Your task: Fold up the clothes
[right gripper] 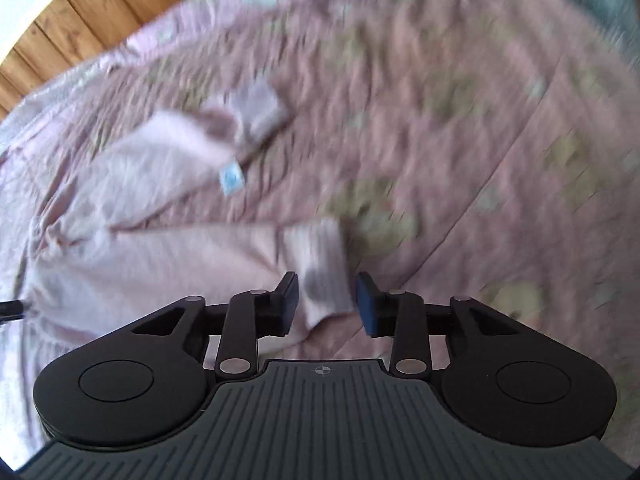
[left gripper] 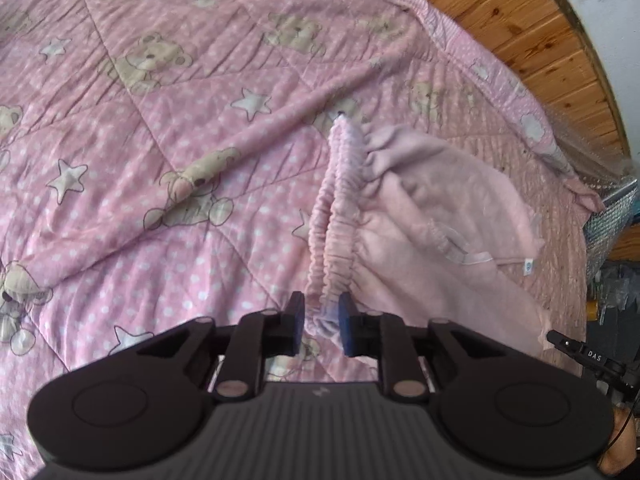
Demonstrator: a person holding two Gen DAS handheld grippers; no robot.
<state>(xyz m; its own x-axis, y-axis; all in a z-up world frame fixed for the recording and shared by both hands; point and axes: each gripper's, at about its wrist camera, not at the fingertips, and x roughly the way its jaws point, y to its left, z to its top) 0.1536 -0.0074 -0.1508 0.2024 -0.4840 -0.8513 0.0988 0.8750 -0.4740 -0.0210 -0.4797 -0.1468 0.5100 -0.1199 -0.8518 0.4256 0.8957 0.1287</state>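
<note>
Covering the whole bed, a pink quilt (left gripper: pixel 168 128) printed with bears and stars is the work surface, with wood-panelled wall (left gripper: pixel 532 28) behind it. On the quilt lie the small pink trousers (left gripper: pixel 440 216) — the garment to be folded — spread rather than stacked: the gathered elastic waistband (left gripper: pixel 340 216) runs away from the left wrist camera, and the body fans out to its right, with a small white label (left gripper: pixel 529 266) at the far edge.

In the right wrist view, which is blurred, the two legs lie apart, one ending in a ribbed cuff (right gripper: pixel 324 264) near the camera and the other in a cuff (right gripper: pixel 260 114) further off, so I judge the folding has barely started: no leg is laid over the other and no clean fold shows.

The left gripper (left gripper: pixel 321 322) stands partly open with the near end of the waistband between its blue pads (left gripper: pixel 347 326); a gap shows on the left side, so it does not seem to pinch. The right gripper (right gripper: pixel 327 304) is likewise partly open, straddling the near cuff with clear gaps on both sides — nothing held.

What is left, by my reading, is nearly everything: bringing the legs together, then folding the length.
</note>
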